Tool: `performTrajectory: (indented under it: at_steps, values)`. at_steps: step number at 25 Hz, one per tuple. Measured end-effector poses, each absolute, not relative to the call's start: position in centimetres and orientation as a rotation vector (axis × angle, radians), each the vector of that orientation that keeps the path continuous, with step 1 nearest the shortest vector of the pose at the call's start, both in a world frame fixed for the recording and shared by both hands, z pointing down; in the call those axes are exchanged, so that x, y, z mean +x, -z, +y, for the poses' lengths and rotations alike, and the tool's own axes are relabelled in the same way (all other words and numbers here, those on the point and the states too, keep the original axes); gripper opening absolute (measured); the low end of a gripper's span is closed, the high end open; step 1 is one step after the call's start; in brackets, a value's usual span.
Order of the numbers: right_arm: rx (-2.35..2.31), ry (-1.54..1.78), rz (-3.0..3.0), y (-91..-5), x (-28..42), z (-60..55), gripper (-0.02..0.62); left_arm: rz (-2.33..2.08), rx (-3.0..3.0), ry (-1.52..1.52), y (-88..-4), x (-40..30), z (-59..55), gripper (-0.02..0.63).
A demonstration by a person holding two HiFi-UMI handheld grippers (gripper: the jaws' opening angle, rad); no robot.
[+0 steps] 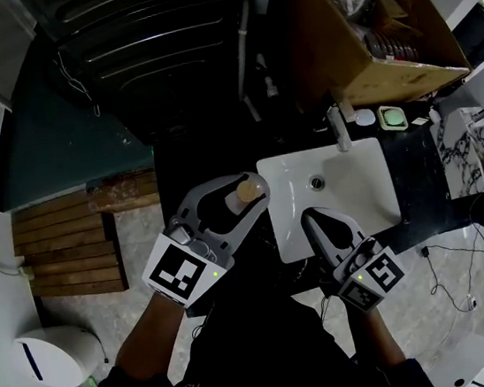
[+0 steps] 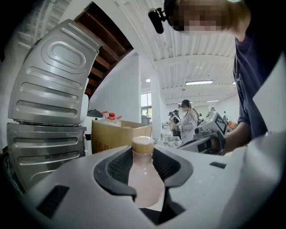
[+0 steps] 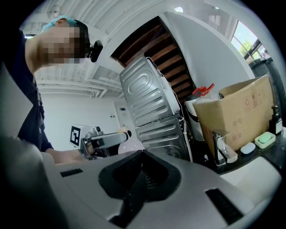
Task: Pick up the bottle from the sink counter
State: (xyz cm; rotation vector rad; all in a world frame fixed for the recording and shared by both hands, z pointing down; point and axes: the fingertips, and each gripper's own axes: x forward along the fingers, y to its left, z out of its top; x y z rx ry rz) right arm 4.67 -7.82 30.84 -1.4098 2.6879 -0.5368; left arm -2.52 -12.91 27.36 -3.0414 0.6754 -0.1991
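A pale pink bottle with a tan cap (image 1: pixel 247 191) is held off the counter, left of the white sink (image 1: pixel 373 174). My left gripper (image 1: pixel 247 200) is shut on it. In the left gripper view the bottle (image 2: pixel 144 172) stands upright between the dark pads (image 2: pixel 118 167), cap toward the tips. My right gripper (image 1: pixel 310 217) hovers over the sink's near left corner, jaws shut and empty. In the right gripper view its tips (image 3: pixel 142 153) meet, and the left gripper with the bottle (image 3: pixel 129 144) shows beyond them to the left.
A faucet (image 1: pixel 338 130) stands at the sink's far rim. Behind it is a cardboard box (image 1: pixel 384 61) with bottles inside, and a green soap dish (image 1: pixel 392 117) lies on the dark counter (image 1: pixel 416 159). A grey ribbed metal appliance (image 1: pixel 159 48) stands far left. Cables lie at right.
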Motion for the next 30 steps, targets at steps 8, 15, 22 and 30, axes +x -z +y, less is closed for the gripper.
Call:
performTrajectory:
  at_steps: [8, 15, 22, 30]
  values:
    - [-1.407, 0.512, 2.69, -30.2, 4.7, -7.9, 0.025, 0.684, -3.06, 0.189, -27.4, -2.8, -11.9, 0.143]
    - [-1.403, 0.506, 2.695, -29.9, 5.0, -8.2, 0.025, 0.695, -3.076, 0.182, -27.4, -2.7, -11.6, 0.141]
    - [-1.372, 0.502, 2.678, -29.1, 5.0, -8.4, 0.025, 0.7, -3.075, 0.172, -27.2, -2.5, -11.6, 0.142]
    - [-1.375, 0.484, 2.707, -29.2, 5.2, -8.5, 0.025, 0.705, -3.069, 0.164, -26.8, -2.2, -11.7, 0.143]
